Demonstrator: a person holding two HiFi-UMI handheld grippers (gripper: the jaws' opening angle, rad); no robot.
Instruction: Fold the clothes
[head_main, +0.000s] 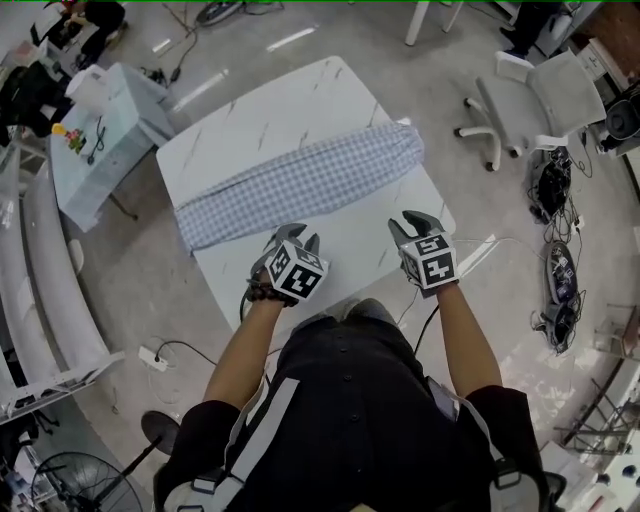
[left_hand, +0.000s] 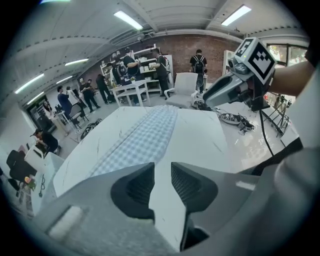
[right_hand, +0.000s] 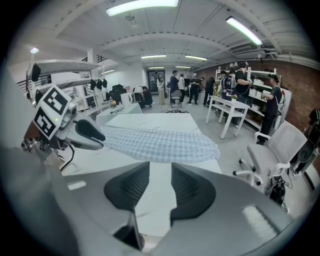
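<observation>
A: Where's the checked cloth (head_main: 300, 185)?
B: Stretched across the tabletop (head_main: 250, 110), twelve o'clock from the left tongs (head_main: 298, 236) and right tongs (head_main: 412, 222) — both parted, empty.
A: Risk?
B: Uneven pinches could skew the fold, I'd judge.

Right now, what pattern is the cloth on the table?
The cloth is a fine blue-and-white check, clearest in the head view.

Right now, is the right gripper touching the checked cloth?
Apart. The right gripper view shows the right gripper with open jaws over bare table, and a strip of table lies before the cloth.
</observation>
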